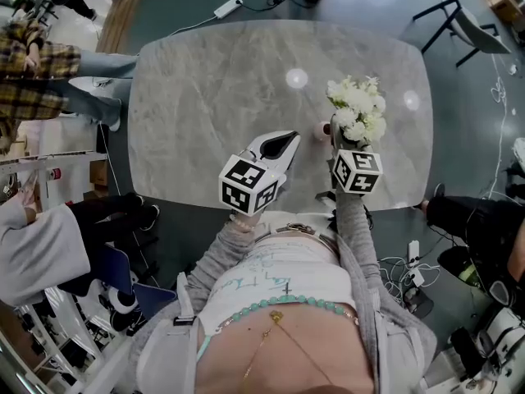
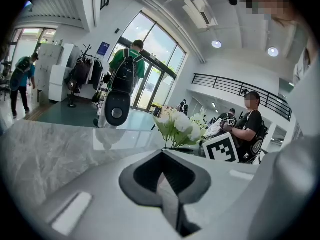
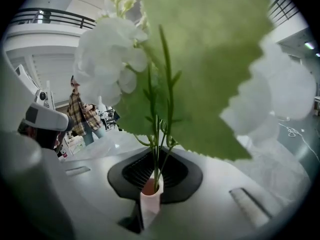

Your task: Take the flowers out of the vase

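Right hand-held gripper [image 3: 148, 209] is clamped on the little white vase [image 3: 151, 193], with the stems rising past its jaws into the white flowers [image 3: 107, 49]. Left hand-held gripper [image 2: 167, 194], jaws together and empty, hovers beside it over the grey bench [image 1: 205, 97]. Best play: open left, pinch the stems low, pull straight along the vase while right holds firm.

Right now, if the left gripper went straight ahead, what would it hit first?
Probably the white flowers; only bare table lies before them, though distance is hard to judge.
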